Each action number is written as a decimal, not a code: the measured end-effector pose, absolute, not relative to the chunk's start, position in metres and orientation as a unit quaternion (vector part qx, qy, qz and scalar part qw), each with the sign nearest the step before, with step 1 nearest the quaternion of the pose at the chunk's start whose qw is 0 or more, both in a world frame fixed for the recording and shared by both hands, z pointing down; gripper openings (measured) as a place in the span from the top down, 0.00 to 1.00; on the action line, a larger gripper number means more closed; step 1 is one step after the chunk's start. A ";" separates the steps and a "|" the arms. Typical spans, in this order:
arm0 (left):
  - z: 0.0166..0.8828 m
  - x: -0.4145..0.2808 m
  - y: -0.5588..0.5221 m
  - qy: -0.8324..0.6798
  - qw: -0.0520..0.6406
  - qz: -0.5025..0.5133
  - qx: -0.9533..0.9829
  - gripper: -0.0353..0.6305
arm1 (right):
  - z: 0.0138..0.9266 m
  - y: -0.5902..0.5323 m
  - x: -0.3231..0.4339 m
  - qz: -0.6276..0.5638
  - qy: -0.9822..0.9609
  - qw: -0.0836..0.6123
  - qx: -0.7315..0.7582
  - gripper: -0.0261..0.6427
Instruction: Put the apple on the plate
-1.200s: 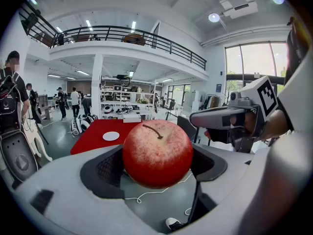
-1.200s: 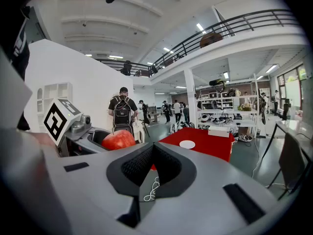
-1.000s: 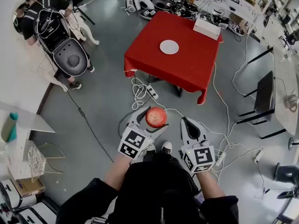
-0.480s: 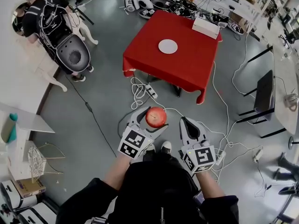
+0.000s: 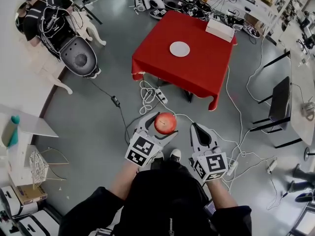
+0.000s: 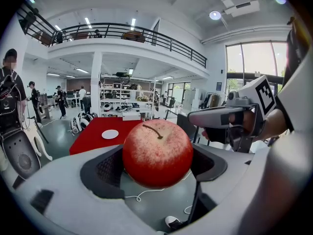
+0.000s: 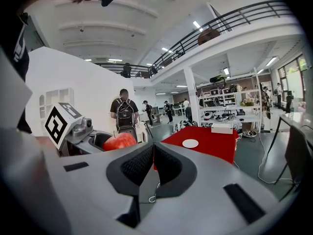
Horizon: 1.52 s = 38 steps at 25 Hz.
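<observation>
My left gripper [image 5: 164, 127] is clamped on the red apple [image 6: 157, 153], which sits between its two jaws with the stem pointing up, held in the air above the grey floor [image 5: 103, 117]. My right gripper [image 7: 153, 153] is just beside it on the right, with its jaws pressed together and nothing between them. The white plate [image 5: 179, 48] lies near the middle of the red surface [image 5: 202, 73], well apart from the apple and ahead of both grippers, and a white box [image 5: 219, 30] rests near the far edge of that surface.
</observation>
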<state>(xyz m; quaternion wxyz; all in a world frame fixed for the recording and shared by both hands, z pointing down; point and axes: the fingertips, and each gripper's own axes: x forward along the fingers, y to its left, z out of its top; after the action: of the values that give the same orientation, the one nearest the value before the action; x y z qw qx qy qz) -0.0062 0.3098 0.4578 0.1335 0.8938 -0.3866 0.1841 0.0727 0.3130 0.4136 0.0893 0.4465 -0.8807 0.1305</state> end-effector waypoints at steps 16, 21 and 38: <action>0.460 0.015 0.306 -0.393 0.135 0.195 0.888 0.33 | 0.416 0.309 0.092 0.137 -0.887 0.084 0.433 0.94; 0.460 0.026 0.302 -0.400 0.135 0.198 0.884 0.33 | 0.420 0.303 0.104 0.140 -0.890 0.082 0.427 0.94; 0.464 0.035 0.302 -0.418 0.131 0.206 0.875 0.33 | 0.431 0.302 0.113 0.153 -0.897 0.076 0.408 0.94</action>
<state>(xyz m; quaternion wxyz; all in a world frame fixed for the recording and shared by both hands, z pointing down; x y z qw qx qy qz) 0.0353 0.3020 0.4641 0.1311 0.8750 -0.4182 0.2059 0.1133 0.3022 0.4315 0.0761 0.4077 -0.8969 0.1534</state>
